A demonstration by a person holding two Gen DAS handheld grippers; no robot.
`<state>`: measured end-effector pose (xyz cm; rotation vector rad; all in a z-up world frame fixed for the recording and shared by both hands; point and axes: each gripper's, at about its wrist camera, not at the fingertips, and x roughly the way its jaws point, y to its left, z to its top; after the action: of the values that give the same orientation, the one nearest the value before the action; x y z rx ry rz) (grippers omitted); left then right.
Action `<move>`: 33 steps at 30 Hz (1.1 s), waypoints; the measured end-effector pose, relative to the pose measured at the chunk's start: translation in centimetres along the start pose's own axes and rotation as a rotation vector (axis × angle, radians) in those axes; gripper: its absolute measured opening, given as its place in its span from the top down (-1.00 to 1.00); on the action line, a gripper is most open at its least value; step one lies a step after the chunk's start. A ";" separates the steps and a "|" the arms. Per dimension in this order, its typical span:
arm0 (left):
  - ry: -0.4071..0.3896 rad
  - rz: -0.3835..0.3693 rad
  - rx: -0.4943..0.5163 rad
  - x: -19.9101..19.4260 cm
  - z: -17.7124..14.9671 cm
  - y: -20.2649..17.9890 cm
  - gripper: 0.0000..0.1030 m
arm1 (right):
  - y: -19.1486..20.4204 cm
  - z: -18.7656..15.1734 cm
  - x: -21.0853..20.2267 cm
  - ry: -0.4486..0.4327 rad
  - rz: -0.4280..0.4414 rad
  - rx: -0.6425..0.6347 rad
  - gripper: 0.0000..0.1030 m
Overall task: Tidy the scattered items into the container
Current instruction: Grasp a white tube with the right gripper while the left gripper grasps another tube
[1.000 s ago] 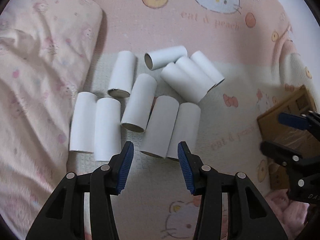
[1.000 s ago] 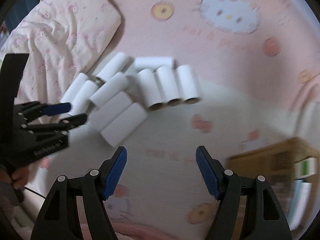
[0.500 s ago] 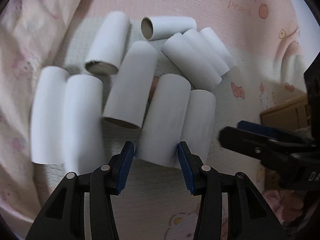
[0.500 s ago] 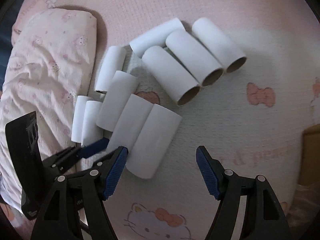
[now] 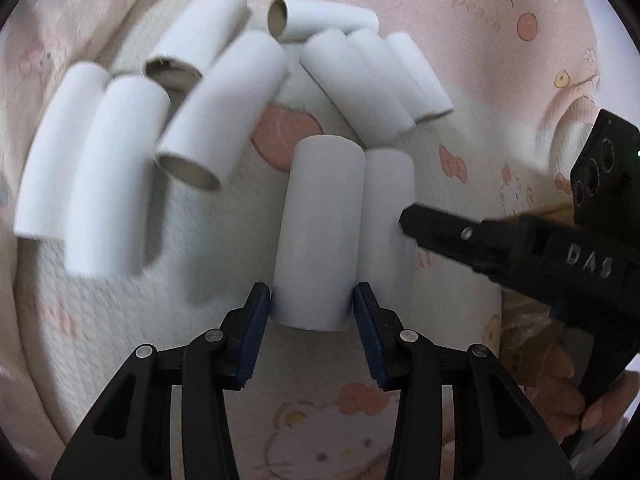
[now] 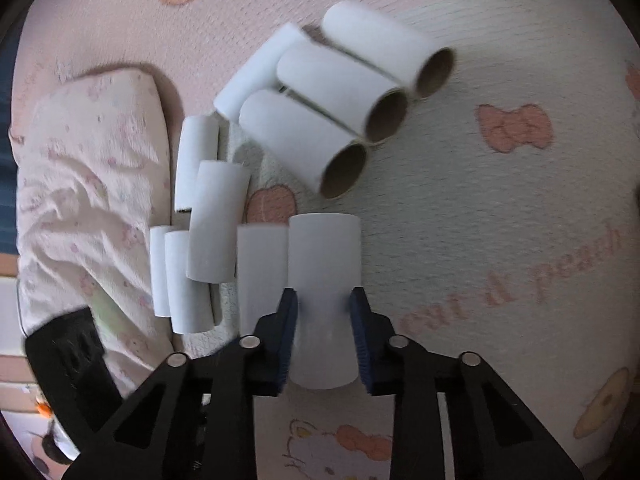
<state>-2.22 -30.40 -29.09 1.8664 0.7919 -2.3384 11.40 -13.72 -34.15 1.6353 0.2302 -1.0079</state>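
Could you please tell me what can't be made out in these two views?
Cardboard container: left wrist view, mostly hidden behind the right gripper, whose fingers have just been closing on a tube.
Left gripper hold: left wrist view, unclear whether its fingers press the neighbouring tube.
Leftmost tubes: left wrist view, motion-blurred.

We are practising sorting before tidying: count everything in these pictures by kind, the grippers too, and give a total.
Cardboard tubes: 10
Grippers: 2, the left gripper and the right gripper
Pillow: 1
Total: 13
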 end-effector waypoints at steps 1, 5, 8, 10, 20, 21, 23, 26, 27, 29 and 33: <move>0.001 0.018 0.001 -0.1 -0.2 -0.3 0.08 | -0.2 0.0 -0.3 0.009 0.004 -0.002 0.53; -0.055 0.045 0.001 -1.5 -0.2 -1.1 0.08 | 0.2 -0.1 -1.1 0.010 -0.046 -0.087 0.53; -0.071 0.039 0.014 -2.0 0.8 -1.4 0.07 | 0.5 0.1 -0.9 0.020 -0.075 -0.130 0.50; -0.057 0.043 0.025 -1.4 1.7 -1.5 0.07 | 0.0 0.5 -0.6 0.037 -0.083 -0.113 0.36; -0.030 0.060 -0.023 0.9 2.5 -0.8 0.08 | -0.8 1.7 2.8 0.169 -0.066 -0.104 0.19; -0.031 0.057 -0.036 0.8 2.2 -0.6 0.08 | -0.6 1.7 3.2 0.180 -0.076 -0.120 0.19; -0.035 0.053 -0.058 0.5 1.5 0.0 0.08 | -0.2 1.6 4.0 0.197 -0.100 -0.144 0.19; -0.052 0.055 -0.082 0.0 0.4 0.6 0.08 | -0.1 1.0 3.8 0.168 -0.110 -0.153 0.22; -0.055 0.059 -0.086 0.0 0.2 0.5 0.08 | -0.1 0.8 3.7 0.169 -0.108 -0.163 0.22; -0.063 0.081 -0.078 -0.1 -0.5 0.2 0.08 | -0.3 0.2 3.4 0.180 -0.102 -0.172 0.22; -0.089 0.113 -0.048 -0.6 -1.9 -1.2 0.08 | -1.3 -1.0 1.7 0.173 -0.085 -0.159 0.22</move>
<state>-0.74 -28.73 -28.35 1.7274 0.7071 -2.2951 12.17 -12.99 -36.29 1.5782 0.4876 -0.8882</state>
